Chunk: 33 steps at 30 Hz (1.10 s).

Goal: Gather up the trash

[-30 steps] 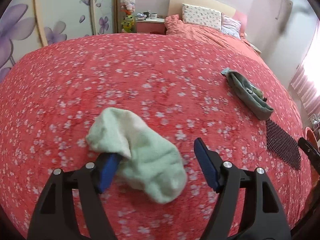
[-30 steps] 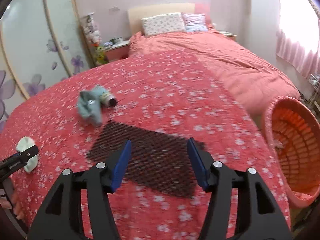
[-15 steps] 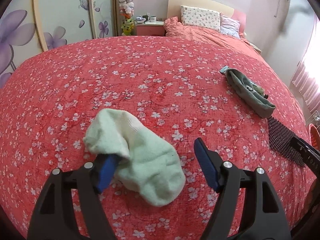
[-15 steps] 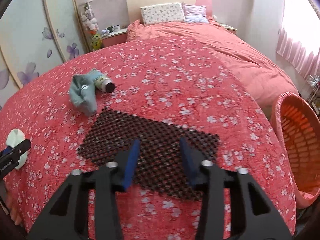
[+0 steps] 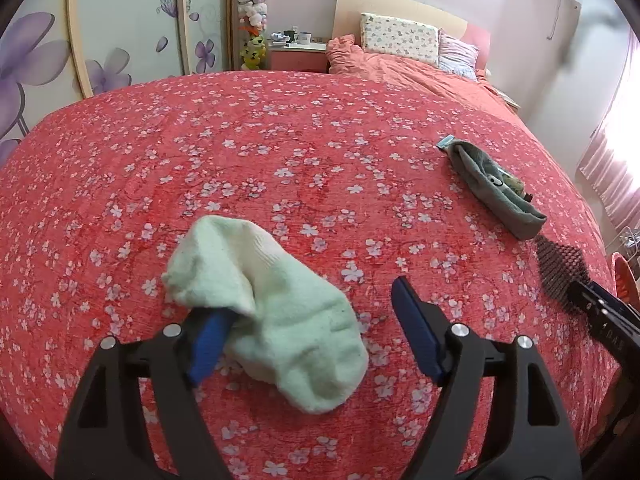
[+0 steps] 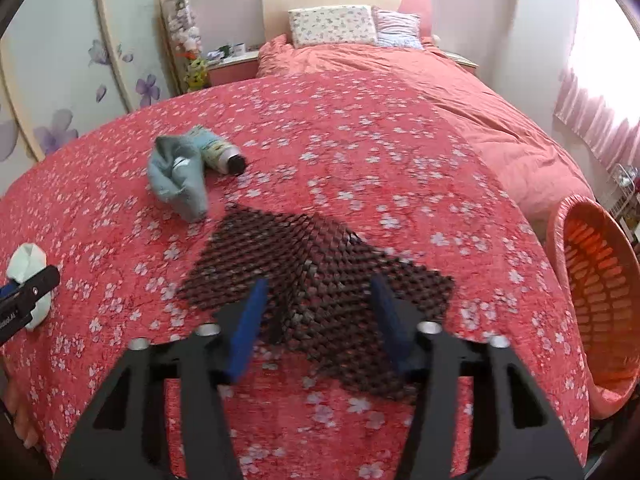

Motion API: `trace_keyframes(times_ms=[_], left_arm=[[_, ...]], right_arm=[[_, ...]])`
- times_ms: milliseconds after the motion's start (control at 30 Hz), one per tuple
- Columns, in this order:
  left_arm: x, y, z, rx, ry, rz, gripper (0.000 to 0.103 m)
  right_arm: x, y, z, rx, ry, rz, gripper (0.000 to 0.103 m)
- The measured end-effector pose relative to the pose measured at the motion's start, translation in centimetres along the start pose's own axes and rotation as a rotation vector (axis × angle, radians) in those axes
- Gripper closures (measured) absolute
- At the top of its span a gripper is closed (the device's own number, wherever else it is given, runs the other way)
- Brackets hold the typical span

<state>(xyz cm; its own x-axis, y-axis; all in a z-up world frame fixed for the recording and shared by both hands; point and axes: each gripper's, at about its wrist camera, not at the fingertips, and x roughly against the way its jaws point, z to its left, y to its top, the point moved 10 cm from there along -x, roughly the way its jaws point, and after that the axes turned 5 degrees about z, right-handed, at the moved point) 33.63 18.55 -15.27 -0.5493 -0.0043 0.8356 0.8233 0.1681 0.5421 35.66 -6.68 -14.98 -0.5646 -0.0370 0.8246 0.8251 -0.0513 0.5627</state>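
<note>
A pale green sock (image 5: 264,304) lies on the red flowered bedspread (image 5: 280,152). My left gripper (image 5: 312,328) is open around it; the sock drapes over the left finger. It also shows in the right wrist view (image 6: 28,276). A dark mesh mat (image 6: 320,272) lies buckled into a ridge between the open fingers of my right gripper (image 6: 320,320), which straddle its raised fold. A grey-blue sock (image 6: 178,182) and a tube (image 6: 220,156) lie beyond the mat. The grey-blue sock also shows in the left wrist view (image 5: 492,188).
An orange basket (image 6: 592,292) stands off the bed's right edge. Pillows (image 6: 332,26) and a rumpled duvet lie at the far end. A wardrobe with flower doors (image 5: 120,40) and a nightstand (image 5: 296,54) stand at the left.
My right gripper has moved forward and down onto the mesh mat, narrowing, and the mat has buckled up between its fingers. My left gripper stays open around the green sock.
</note>
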Motion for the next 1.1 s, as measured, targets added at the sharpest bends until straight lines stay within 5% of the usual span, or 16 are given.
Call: trace_keyframes(times_ms=[67,267,400,667,767,833,900,1000,1100], left_arm=[[0.0,0.0,0.0,-0.001,-0.001,0.001,0.027],[0.1,0.1,0.1,0.004,-0.014,-0.003,0.026],[0.2,0.1,0.1,0.004,-0.016,-0.005,0.026],[0.1,0.4,-0.8,-0.015,0.0,0.012,0.027],[0.1,0.6,-0.5,-0.013,0.025,0.001,0.05],[0.3,0.6,-0.3,0.004,-0.009,0.002,0.076],[0.6,0.5,0.3,0.026,-0.045,0.006,0.088],[1.0,0.1,1.8,0.063,-0.078,0.008,0.087],[1.3,-0.2,2.5,0.085,-0.071,0.001,0.07]], right_arm=[[0.2,0.0,-1.0,-0.029,0.006,-0.005,0.079],[0.8,-0.3,-3.0,-0.08,0.045,-0.03,0.081],[1.3,-0.5,-3.8,-0.082,0.048,-0.049,0.095],[2.1,-0.3,-4.7,-0.085,0.043,-0.081,0.097],[2.2,-0.4,-4.5,-0.081,0.045,-0.083,0.097],[2.2,-0.6,-4.5,-0.08,0.049,-0.084,0.097],[2.5,-0.9,-4.6,-0.076,0.051,-0.087,0.097],[2.8,-0.9,-4.5,-0.068,0.055,-0.094,0.097],[3.0,-0.7,-4.4,-0.068,0.063,-0.096,0.097]])
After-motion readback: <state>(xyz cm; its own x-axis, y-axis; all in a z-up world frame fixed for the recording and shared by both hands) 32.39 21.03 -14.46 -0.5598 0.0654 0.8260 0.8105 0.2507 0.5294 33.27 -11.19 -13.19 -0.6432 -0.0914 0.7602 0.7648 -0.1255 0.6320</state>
